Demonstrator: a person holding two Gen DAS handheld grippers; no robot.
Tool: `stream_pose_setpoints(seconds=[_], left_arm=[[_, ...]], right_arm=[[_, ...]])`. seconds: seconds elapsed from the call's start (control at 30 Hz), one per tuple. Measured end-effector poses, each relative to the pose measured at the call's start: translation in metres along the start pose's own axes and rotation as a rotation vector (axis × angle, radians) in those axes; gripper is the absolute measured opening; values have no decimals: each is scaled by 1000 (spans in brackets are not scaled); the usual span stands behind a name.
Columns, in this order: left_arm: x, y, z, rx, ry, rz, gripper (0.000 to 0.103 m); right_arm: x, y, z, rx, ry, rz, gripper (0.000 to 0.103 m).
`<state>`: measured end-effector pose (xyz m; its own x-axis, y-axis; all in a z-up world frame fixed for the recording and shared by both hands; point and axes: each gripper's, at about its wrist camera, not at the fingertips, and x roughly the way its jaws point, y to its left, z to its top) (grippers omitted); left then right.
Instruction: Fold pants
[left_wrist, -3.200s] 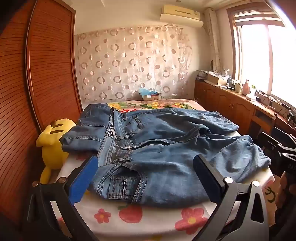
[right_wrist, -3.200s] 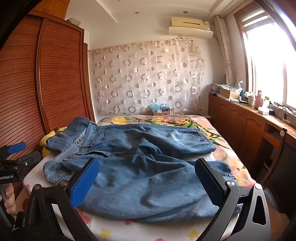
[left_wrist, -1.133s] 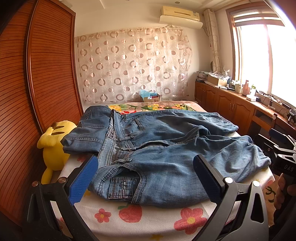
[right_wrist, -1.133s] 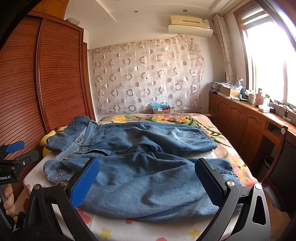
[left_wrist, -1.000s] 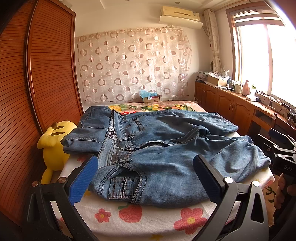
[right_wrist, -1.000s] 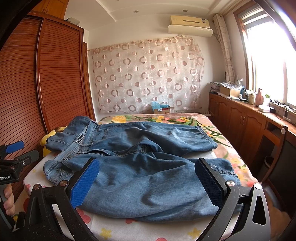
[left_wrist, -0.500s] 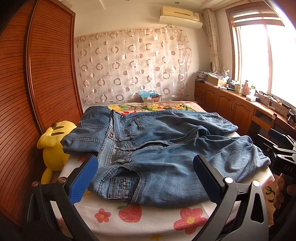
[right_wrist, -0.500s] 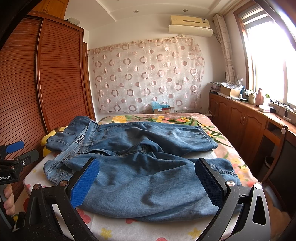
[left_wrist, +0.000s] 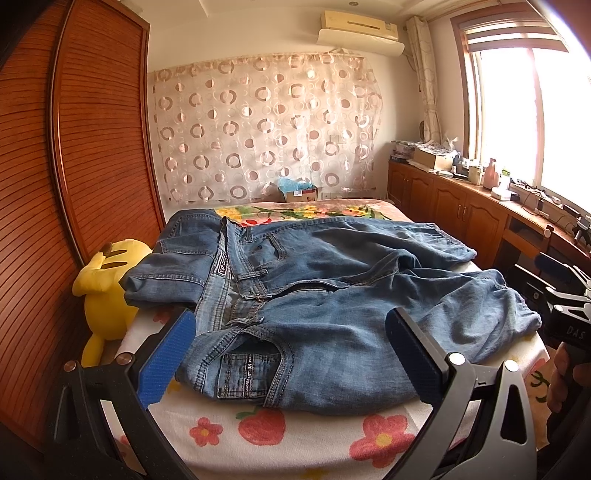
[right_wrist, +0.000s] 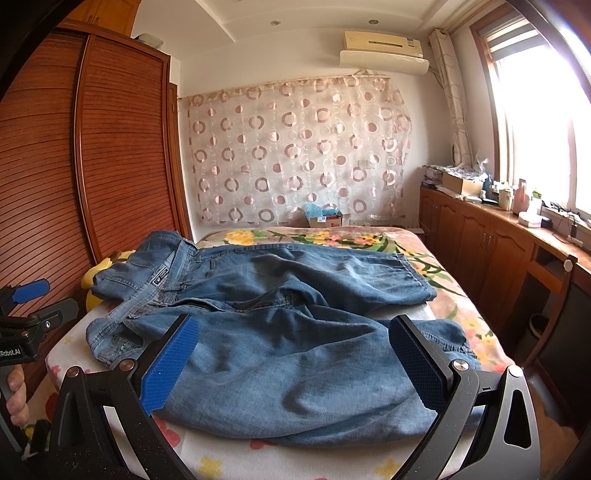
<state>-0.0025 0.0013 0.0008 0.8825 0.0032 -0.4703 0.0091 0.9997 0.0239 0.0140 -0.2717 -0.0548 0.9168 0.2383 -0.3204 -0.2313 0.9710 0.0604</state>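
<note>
Blue denim pants (left_wrist: 332, 295) lie spread across the bed, waistband to the left, both legs running to the right. In the right wrist view the same pants (right_wrist: 280, 332) fill the near half of the bed. My left gripper (left_wrist: 291, 350) hovers open in front of the waistband's near corner, touching nothing. Facing the near leg, my right gripper (right_wrist: 295, 358) is open and holds nothing. The right gripper also shows at the right edge of the left wrist view (left_wrist: 565, 295), held by a hand (left_wrist: 557, 380).
The bed (left_wrist: 295, 439) has a floral sheet. A yellow plush toy (left_wrist: 107, 284) sits between the bed and the wooden wardrobe (left_wrist: 92, 147) on the left. Wooden cabinets (left_wrist: 461, 206) with clutter run under the window on the right. A small box (left_wrist: 301, 192) rests at the bed's far end.
Both grippers have stayed almost still and open. The pants lie as before; the views have only drifted slightly.
</note>
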Motion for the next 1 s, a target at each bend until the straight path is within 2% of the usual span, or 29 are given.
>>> stream_pose_setpoints(seconds=[0.1,0.13,0.33,0.47,0.73,0.8,0.93,1.0], left_arm=[[12,8,2,-4,13,-13,103],[11,10,12,-3,19,-12,103],[34,25,16,48,54,5,103],[44,34,24,71,58,-16,103],[76,52,28,80,115,-75,102],[87,56,28,78,150,-96,96],[108,62,27,65,190,-125,95],[121,63,25,75,228,-140,72]], right_arm=[[8,-2,2,-13,7,14,102],[10,-3,3,-15,6,19,102],[25,-2,11,-56,9,56,102],[34,-1,10,-72,26,85,102],[48,-8,12,-83,72,145,98],[53,-11,13,-84,89,162,96],[62,-15,16,-96,102,172,96],[64,-12,17,-101,104,174,96]])
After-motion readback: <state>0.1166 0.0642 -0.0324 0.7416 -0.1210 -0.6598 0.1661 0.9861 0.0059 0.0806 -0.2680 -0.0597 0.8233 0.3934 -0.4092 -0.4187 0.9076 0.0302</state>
